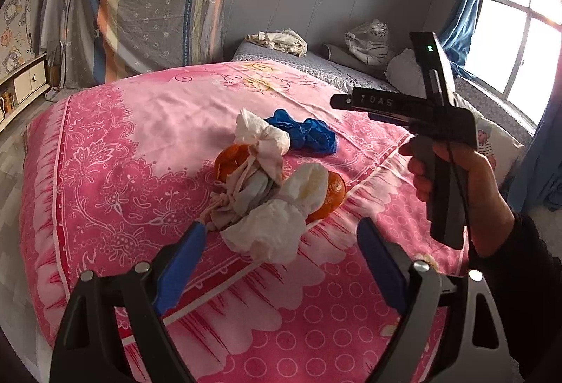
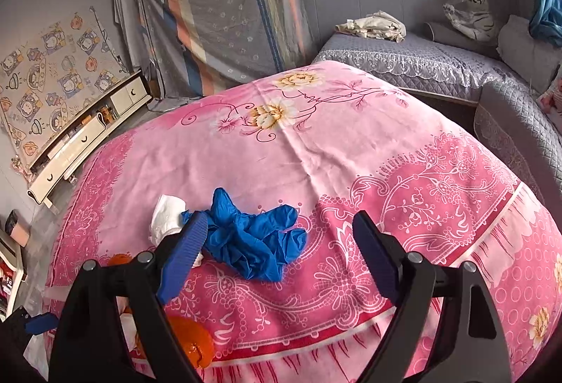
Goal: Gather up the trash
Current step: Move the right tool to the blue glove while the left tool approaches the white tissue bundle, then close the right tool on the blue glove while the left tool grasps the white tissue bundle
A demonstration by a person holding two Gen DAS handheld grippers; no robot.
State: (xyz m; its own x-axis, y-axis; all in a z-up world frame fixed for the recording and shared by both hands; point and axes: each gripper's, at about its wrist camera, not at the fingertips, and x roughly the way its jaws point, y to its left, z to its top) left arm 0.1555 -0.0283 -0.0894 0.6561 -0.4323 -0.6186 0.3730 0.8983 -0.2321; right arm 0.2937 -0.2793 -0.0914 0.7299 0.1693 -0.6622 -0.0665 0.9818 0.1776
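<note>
Hovering tilted down, both tongs [image 1: 281,235] [image 2: 281,235] gape.

Both grippers are tilted down over the bed [image 1: 147,123], left gripper [image 1: 281,235] and right gripper [image 2: 281,235] jaws spread wide, nothing gripped.

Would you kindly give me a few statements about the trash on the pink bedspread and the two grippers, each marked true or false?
1. The left gripper is open, with nothing held. True.
2. The blue gloves lie crumpled on the pink bedspread. True.
3. The right gripper is clamped on the gloves. False: it is open, the gloves only lying ahead between its fingers.
4. The white tissues sit in a bin. False: they lie on the bedspread beside orange peel.
</note>
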